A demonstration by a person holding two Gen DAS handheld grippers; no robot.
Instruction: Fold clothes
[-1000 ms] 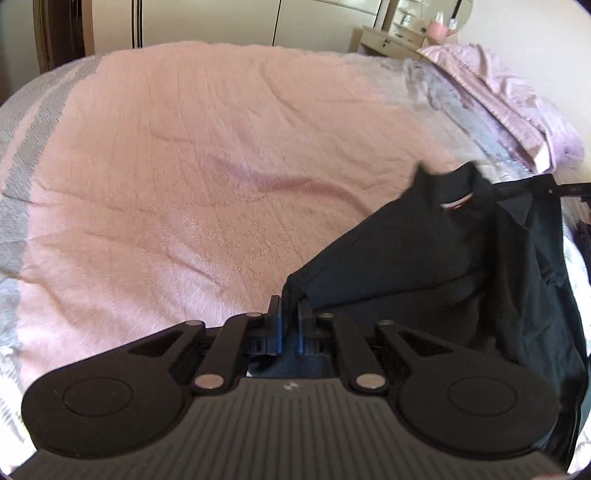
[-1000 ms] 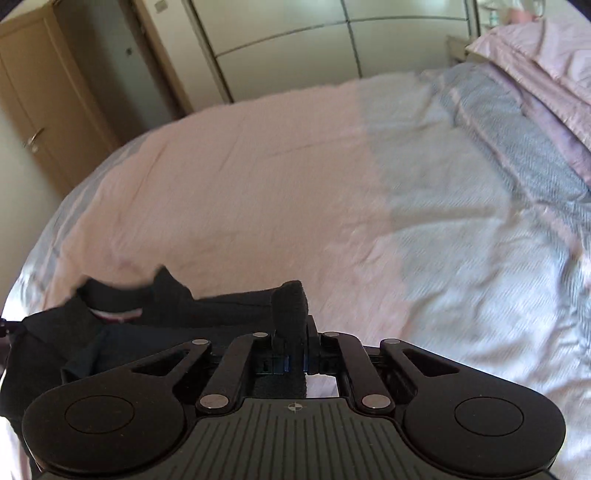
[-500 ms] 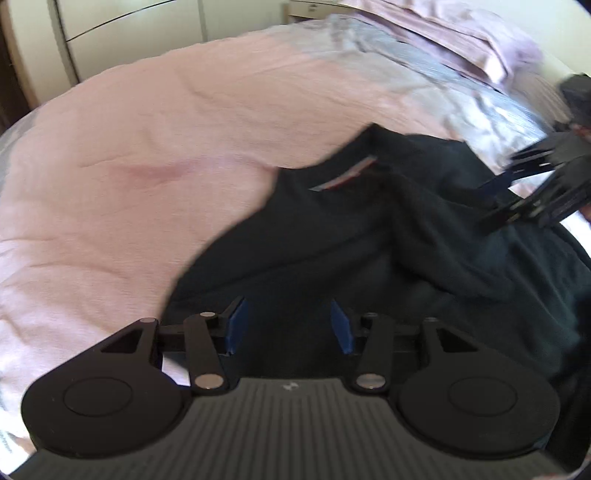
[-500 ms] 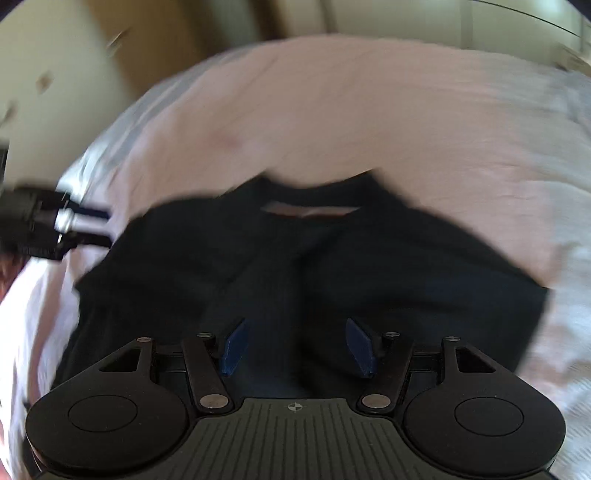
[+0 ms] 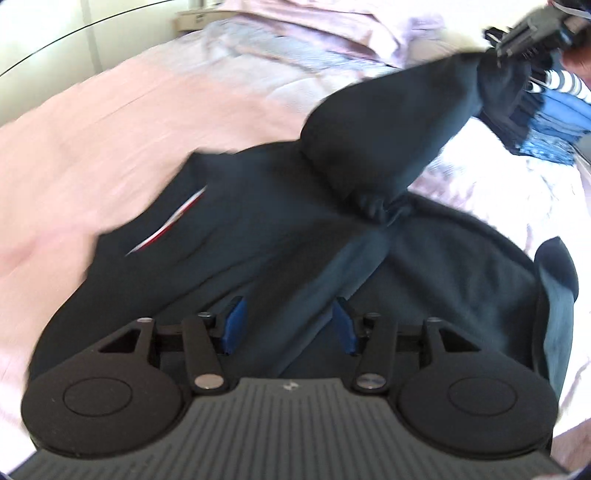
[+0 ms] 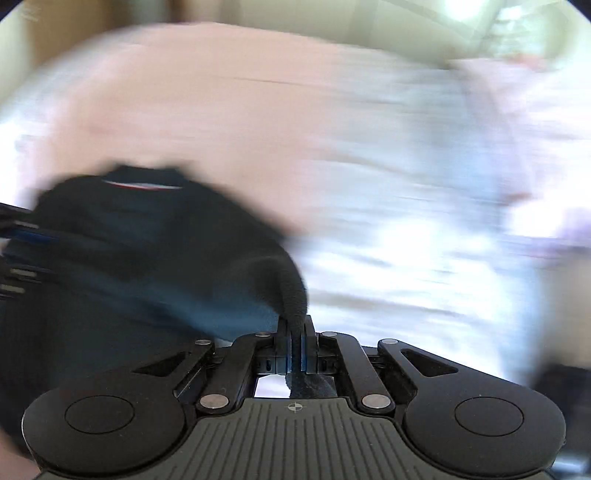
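The dark navy, soft-knit sweater (image 5: pixel 258 251) lies on the pink-and-white quilted bedspread (image 5: pixel 110 122), its neck opening with a red-and-white label ahead and to the left of the left gripper (image 5: pixel 286 325); that gripper's blue-padded jaws stand spread, holding nothing, with the body of the garment directly under and ahead of them.

The right gripper (image 6: pixel 295 332) has its jaws pressed together on a thick fold of the sweater (image 6: pixel 155 240), apparently a sleeve end; from the left camera this sleeve rises as a taut dark band up and to the right, away from the flat body, toward the right gripper (image 5: pixel 532 33) near the upper right edge; beyond it sits a small stack of folded blue clothes (image 5: pixel 546 122).

The sleeve's long axis runs diagonally from the shoulder, ahead and right of the open left jaws, out to the right gripper; judging by this, the right hand would likely carry the sleeve across the body, while the nearer left could pin the torso; the right view is heavily blurred.
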